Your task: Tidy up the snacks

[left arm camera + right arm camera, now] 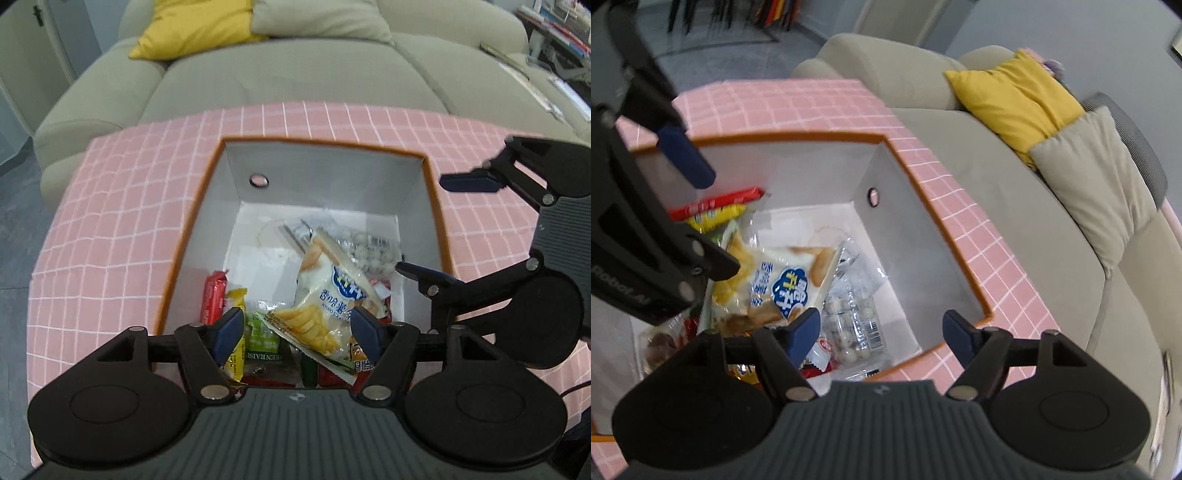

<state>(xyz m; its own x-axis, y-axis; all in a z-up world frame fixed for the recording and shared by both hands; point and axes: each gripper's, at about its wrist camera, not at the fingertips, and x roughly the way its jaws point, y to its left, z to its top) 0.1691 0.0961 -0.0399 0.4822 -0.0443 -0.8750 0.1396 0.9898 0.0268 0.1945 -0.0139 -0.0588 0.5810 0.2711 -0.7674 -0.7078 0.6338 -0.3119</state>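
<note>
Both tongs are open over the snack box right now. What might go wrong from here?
The potato chip bag lies tilted on the pile, so a nudge may slide it. The left tongs and right tongs hang close together above the orange-rimmed box; they may collide. The clear bag of white balls looks slippery to grip.

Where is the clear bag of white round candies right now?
The clear bag of white round candies lies on the floor of the orange-rimmed box, partly under the potato chip bag; in the left wrist view it shows behind that bag, toward the right wall.
</note>
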